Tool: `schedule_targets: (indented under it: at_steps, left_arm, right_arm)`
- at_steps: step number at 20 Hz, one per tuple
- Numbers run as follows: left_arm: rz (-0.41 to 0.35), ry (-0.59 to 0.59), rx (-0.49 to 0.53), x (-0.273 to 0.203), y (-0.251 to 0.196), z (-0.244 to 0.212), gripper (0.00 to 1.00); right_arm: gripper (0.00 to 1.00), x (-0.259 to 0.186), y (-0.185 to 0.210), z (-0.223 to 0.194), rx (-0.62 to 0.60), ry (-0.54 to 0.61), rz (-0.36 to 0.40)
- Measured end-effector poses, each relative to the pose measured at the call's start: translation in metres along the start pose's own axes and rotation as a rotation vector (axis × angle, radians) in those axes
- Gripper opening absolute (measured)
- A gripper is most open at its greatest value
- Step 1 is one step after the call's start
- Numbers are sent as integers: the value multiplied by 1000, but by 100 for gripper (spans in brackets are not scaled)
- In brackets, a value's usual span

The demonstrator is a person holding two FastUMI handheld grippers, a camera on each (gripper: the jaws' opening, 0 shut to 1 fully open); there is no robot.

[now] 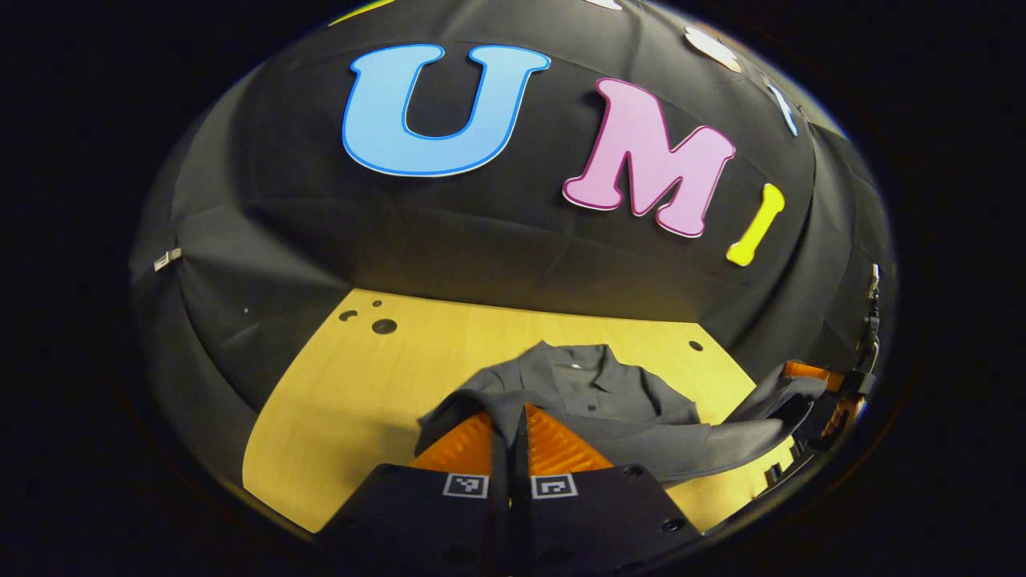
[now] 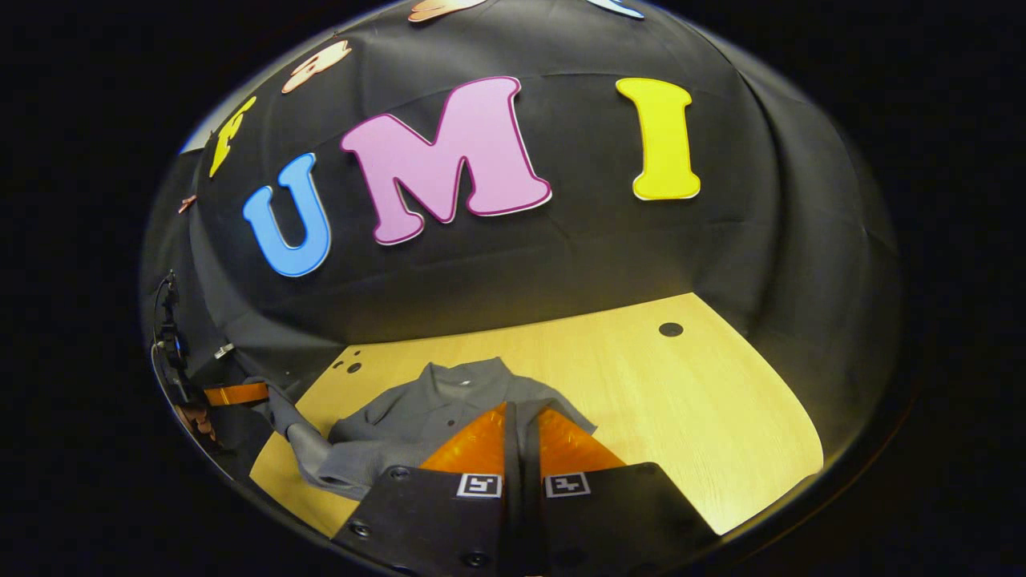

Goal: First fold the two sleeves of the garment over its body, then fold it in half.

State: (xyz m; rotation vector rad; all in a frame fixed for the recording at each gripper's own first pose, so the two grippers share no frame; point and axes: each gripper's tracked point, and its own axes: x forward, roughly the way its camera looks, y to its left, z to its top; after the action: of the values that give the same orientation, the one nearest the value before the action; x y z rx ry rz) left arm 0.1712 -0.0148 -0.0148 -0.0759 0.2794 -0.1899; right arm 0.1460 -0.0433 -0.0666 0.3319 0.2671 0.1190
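Observation:
A grey collared garment (image 1: pixel 609 393) lies on the yellow wooden table (image 1: pixel 345 401), its collar toward the booth's wall. In the left gripper view my left gripper (image 1: pixel 513 421) is shut on a fold of the grey cloth, which drapes over its fingertips. Farther right, the right gripper (image 1: pixel 809 385) holds another part of the cloth, and a grey band stretches between the two. In the right gripper view my right gripper (image 2: pixel 519 417) is shut on the garment (image 2: pixel 409 421) near its edge. The left gripper (image 2: pixel 240 394) shows at far left with cloth hanging from it.
Round holes mark the table near its far corners (image 1: pixel 384 326) (image 2: pixel 670 329). A dark cable and clamp (image 2: pixel 168 336) hang by the wall at the table's side. Bare tabletop (image 2: pixel 689 401) stretches to the right of the garment in the right gripper view.

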Motion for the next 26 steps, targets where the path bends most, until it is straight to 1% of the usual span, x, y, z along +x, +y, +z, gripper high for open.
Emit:
schedule_targets:
  at_steps: [2, 5, 10, 13, 17, 20, 23, 24, 25, 26]
  left_arm:
    - [19, 11, 5, 24, 9, 1, 5]
    - [45, 24, -6, 61, 21, -2, 5]
    - [77, 77, 35, 120, 39, -20, 5]
    - [109, 123, 33, 148, 50, -39, 5]
    - [135, 180, 28, 178, 57, -67, 5]
    - [164, 239, 70, 195, 61, -90, 5]
    - [186, 276, 120, 204, 63, -105, 5]
    - [191, 282, 124, 204, 63, -107, 5]
    - [197, 281, 125, 204, 62, -107, 6]
    - [201, 272, 123, 204, 63, -106, 8]
  right_arm:
    - [5, 24, -8, -3, 0, 18, -18]
    - [5, 63, -13, -10, 11, 54, -18]
    - [5, 123, -26, -27, 8, 122, -39]
    - [5, 154, -38, -48, 1, 171, -54]
    - [5, 182, -50, -82, -4, 244, -69]
    - [5, 196, -55, -103, -9, 283, -77]
    - [5, 206, -59, -123, 11, 335, -88]
    - [5, 208, -60, -128, 15, 350, -88]
    - [7, 209, -61, -130, 16, 356, -90]
    - [9, 208, -61, -131, 18, 362, -87]
